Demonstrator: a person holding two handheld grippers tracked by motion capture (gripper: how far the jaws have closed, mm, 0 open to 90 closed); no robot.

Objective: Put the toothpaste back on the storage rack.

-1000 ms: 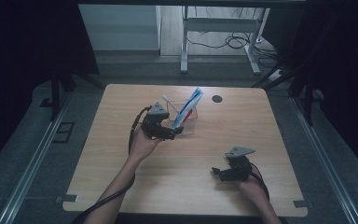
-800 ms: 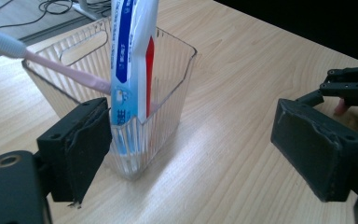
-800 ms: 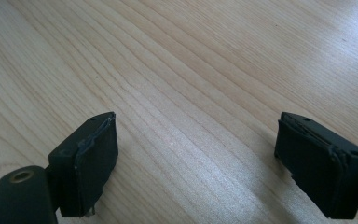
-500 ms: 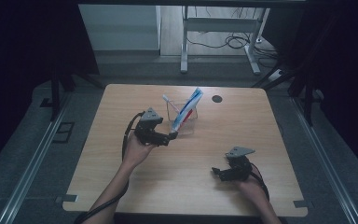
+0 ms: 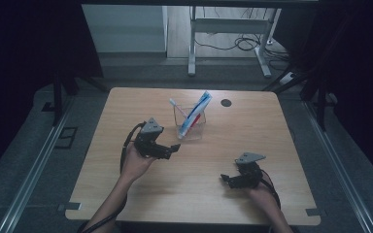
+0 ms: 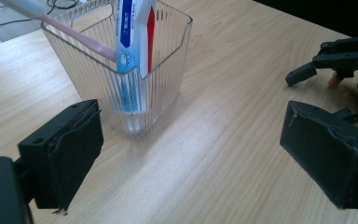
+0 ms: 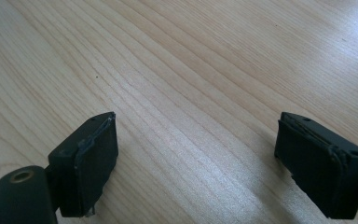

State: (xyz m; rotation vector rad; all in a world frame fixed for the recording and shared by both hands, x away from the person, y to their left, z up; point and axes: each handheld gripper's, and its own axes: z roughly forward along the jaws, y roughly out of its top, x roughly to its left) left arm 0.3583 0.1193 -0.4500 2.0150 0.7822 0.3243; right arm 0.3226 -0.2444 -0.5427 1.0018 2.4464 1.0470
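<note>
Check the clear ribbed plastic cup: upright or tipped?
Upright. The clear ribbed plastic cup stands on its base on the wooden table, with the blue-and-white toothpaste tube and pink toothbrush leaning inside.

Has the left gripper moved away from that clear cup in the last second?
Yes. The left gripper has drawn back from the clear cup toward the table's near edge, its jaws just opening, nothing between them.

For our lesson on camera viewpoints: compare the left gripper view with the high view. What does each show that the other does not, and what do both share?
Left gripper view alone: the ribbed walls of the clear cup and the print on the toothpaste tube.

High view alone: the dark round spot on the table, and the floor cables.

Shared: cup, tube, pink toothbrush, right gripper, and the open, empty left gripper.
</note>
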